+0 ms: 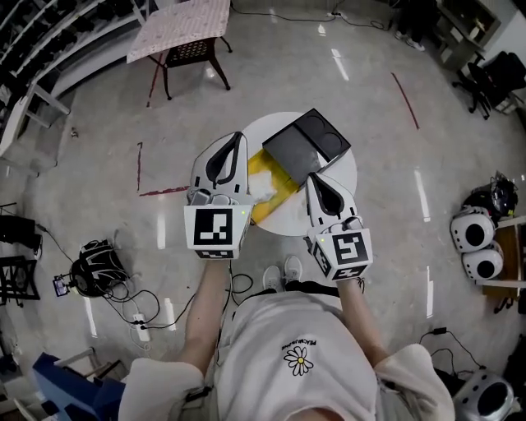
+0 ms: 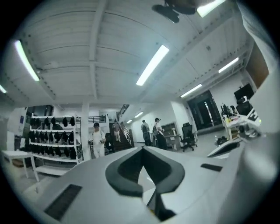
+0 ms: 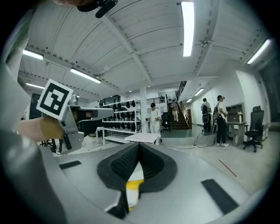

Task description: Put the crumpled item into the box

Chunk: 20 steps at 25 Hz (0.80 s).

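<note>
A white crumpled item (image 1: 265, 188) lies on a yellow sheet (image 1: 278, 174) on the round white table (image 1: 345, 177). Behind it, at the table's far right, sits the black box (image 1: 308, 141). My left gripper (image 1: 239, 137) hovers over the table's left part, just left of the crumpled item. In the left gripper view its jaws (image 2: 141, 149) meet at the tips with nothing between them. My right gripper (image 1: 314, 177) is over the table's right front, near the box's front edge. Its jaws (image 3: 139, 145) also meet, and a strip of the yellow sheet (image 3: 134, 185) shows through the gap below them.
A small table with a patterned cloth (image 1: 185, 25) stands far behind. Cables and a dark device (image 1: 97, 267) lie on the floor at the left, and white round housings (image 1: 475, 242) at the right. Several people (image 2: 97, 139) stand far off by shelves and stairs.
</note>
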Tool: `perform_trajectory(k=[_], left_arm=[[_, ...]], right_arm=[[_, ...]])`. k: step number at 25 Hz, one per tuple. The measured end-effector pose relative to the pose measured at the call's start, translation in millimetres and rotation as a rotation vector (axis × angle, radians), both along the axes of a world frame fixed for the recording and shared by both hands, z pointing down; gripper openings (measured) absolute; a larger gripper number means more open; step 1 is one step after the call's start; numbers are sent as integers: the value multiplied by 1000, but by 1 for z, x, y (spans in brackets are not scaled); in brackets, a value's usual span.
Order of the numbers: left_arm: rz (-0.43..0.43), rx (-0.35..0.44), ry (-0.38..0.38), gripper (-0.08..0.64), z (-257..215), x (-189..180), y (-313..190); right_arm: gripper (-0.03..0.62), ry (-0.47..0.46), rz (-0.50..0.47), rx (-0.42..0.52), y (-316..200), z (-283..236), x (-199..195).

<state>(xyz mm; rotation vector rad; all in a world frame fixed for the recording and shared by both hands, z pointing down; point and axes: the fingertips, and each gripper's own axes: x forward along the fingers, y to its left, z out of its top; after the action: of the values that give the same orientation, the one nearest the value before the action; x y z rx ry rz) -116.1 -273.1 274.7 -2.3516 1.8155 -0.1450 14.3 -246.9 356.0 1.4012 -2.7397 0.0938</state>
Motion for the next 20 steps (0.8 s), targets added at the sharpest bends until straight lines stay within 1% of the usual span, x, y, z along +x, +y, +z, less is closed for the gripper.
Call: perform_trajectory(k=[2, 4, 8, 10, 12, 15, 20], left_arm=[[-37, 32, 69, 2, -4, -9, 20], [-72, 44, 124, 2, 0, -17, 38], [-159, 35, 204, 2, 23, -39, 60], [-193, 21, 201, 2, 37, -48, 66], [-208, 15, 186, 2, 43, -52, 69], [-214, 18, 172, 2, 43, -55, 69], [-212, 21, 166, 2, 42, -53, 69]], right_arm=[[2, -2, -9, 24, 1, -7, -3], [2, 3, -18, 45, 4, -11, -6], [2, 18, -25, 59, 6, -12, -14], [2, 20, -27, 55, 7, -9, -17], [2, 30, -32, 52, 8, -4, -19], [2, 48, -32, 48, 11, 0, -20], [2, 49, -29, 51, 11, 0, -17]])
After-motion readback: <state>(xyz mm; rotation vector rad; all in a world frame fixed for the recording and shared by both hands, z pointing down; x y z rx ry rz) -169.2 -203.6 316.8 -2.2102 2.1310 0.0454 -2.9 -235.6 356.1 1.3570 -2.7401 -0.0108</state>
